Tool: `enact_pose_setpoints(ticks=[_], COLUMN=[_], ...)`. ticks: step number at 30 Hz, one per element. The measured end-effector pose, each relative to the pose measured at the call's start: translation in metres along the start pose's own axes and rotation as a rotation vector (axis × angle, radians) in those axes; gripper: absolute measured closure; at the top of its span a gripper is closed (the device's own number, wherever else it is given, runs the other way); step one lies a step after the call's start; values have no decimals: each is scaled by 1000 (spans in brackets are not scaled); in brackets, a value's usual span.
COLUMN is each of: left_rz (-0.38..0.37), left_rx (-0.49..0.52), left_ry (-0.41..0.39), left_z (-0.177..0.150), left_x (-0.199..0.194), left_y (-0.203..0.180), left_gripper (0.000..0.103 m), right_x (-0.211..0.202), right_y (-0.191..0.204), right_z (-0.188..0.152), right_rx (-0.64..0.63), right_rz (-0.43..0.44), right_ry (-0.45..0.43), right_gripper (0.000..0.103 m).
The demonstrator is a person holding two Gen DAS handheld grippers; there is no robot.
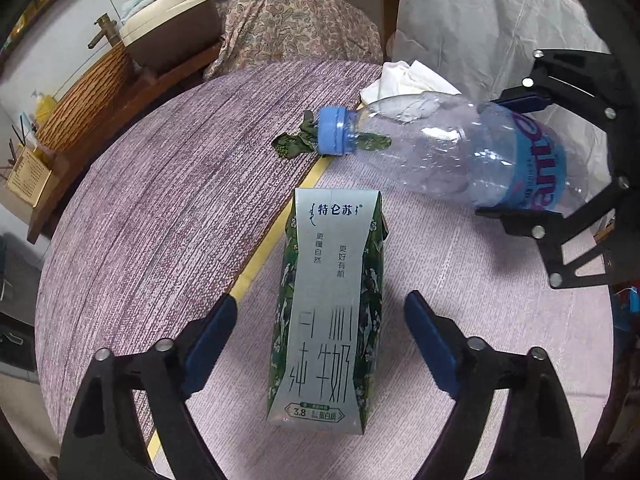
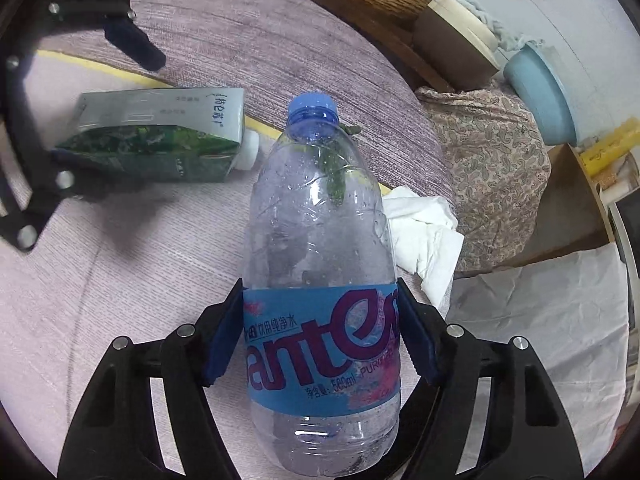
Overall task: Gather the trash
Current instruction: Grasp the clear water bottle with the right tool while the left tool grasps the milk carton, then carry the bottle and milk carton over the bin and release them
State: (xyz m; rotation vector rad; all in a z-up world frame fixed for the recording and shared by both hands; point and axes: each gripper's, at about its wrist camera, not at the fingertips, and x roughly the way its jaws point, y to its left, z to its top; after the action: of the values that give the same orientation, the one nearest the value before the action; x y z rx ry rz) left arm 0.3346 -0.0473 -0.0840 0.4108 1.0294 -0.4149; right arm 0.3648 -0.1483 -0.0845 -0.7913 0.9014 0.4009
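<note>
Clear plastic bottle clamped in right tool, left tool angled down, open astride milk carton.

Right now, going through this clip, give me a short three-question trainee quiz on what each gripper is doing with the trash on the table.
1. True or false: the milk carton lies between the left gripper fingers, which are clear of its sides.
2. What sits between the right gripper pads? A) crumpled tissue B) plastic bottle C) green leaf scrap
3. Fill in: the bottle's cap is coloured ____.

Key
1. True: there is a gap on both sides of the carton.
2. B: the pads meet the bottle at its blue label.
3. Blue.
</note>
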Motion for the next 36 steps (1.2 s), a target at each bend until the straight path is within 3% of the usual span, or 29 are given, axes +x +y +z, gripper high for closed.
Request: enact_pose_setpoints(ticks=[5,16,28,36], left_rz=[-1,1,-60,-96], left_rx=[-7,-67,-161,-182], left_ry=[20,-35,-183,-294], left_z=[1,-11,-52,-51], left_x=[7,-2,-46,-75], left_y=[0,-1,-2,-21], left_gripper=[48,51,51,51], right_x=[-11,-29,-55,-75], right_y=[2,5,14,24], right_z=[-12,-35,-70,-94], right_rx=[38,136,308,400], right_rz=[6,44,103,103], right_ry=[-49,-177,-314,-408], right_gripper=[32,32,32,32])
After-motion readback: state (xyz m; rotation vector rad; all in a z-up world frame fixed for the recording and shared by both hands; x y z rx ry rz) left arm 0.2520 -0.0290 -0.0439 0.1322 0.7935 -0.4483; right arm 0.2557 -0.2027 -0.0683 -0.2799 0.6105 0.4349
